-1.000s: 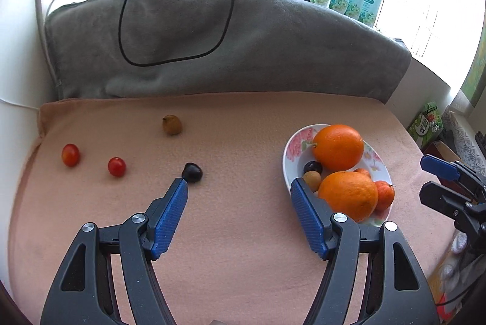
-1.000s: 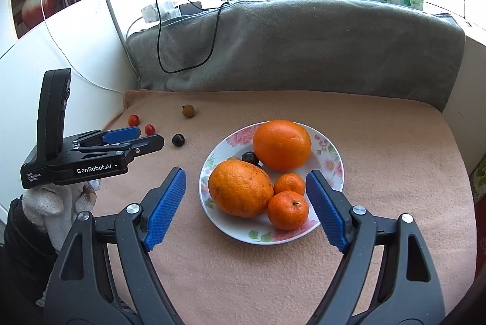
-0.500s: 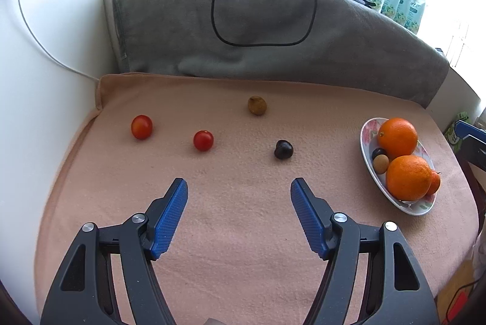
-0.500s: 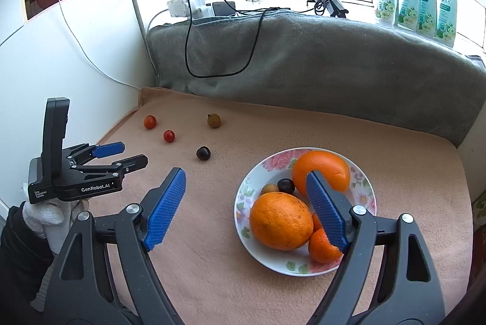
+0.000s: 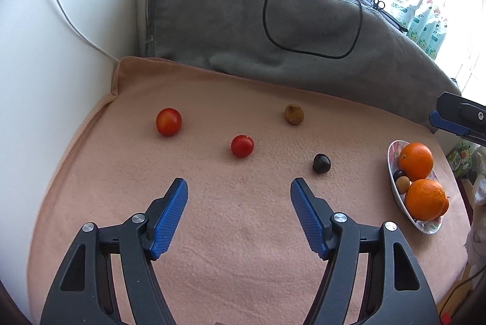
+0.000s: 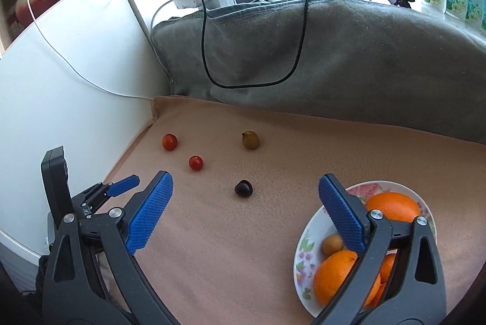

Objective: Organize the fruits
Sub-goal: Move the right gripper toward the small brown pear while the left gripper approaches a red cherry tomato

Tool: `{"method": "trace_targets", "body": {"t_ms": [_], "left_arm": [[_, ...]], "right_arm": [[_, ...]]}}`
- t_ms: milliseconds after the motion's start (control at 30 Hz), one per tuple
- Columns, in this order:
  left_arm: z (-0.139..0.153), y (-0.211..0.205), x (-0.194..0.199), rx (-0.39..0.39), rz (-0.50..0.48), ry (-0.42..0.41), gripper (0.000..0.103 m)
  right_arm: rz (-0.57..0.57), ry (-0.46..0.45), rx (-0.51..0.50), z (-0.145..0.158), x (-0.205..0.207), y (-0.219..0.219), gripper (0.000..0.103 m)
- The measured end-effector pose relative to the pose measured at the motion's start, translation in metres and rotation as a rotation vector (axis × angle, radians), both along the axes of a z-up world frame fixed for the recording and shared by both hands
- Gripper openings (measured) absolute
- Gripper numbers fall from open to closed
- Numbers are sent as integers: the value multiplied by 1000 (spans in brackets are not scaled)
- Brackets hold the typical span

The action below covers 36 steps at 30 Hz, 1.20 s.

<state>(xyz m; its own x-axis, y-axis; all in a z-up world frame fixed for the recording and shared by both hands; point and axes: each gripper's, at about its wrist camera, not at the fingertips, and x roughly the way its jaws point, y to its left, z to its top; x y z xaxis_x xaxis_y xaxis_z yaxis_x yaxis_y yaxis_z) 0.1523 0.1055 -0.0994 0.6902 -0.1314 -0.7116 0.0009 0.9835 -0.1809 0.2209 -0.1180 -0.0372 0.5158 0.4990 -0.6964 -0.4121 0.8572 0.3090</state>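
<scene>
With both the left gripper (image 5: 239, 188) and right gripper (image 6: 244, 184), just widened, standing open and empty, centre the jaws over the dark fruit (image 6: 243, 188) before closing gently.

1. The left gripper (image 5: 239, 188) tilts down toward the surface, its two blue-padded fingers (image 5: 170, 212) spread partway apart with nothing between them
2. The right gripper (image 6: 245, 188) also tilts downward; its jaws have just been opening and now stand very wide, with nothing held between the blue pads (image 6: 343, 212)
3. In the right wrist view the left gripper (image 6: 121, 185) shows at the lower left, side on, its black body upright behind its fingers
4. In the left wrist view only the tip of the right gripper (image 5: 455, 120) shows at the right edge
</scene>
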Motion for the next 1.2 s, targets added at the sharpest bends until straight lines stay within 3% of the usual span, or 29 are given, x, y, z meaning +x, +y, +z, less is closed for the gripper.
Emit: {"method": "trace_targets", "body": {"t_ms": [200, 400, 767, 1000, 1200], "left_arm": [[-11, 5, 17, -46, -13, 16, 70], [-18, 4, 33, -67, -23, 24, 60], [-35, 8, 60, -119, -28, 55, 45], [-40, 5, 71, -116, -49, 64, 39], [-44, 2, 79, -107, -56, 72, 36]], "right_arm": [[-39, 157, 32, -28, 50, 21, 98], [-74, 251, 66, -50, 85, 37, 88], [-81, 318, 10, -83, 123, 71, 62], [-100, 341, -13, -100, 137, 85, 50], [-96, 344, -43, -109, 141, 94, 48]]}}
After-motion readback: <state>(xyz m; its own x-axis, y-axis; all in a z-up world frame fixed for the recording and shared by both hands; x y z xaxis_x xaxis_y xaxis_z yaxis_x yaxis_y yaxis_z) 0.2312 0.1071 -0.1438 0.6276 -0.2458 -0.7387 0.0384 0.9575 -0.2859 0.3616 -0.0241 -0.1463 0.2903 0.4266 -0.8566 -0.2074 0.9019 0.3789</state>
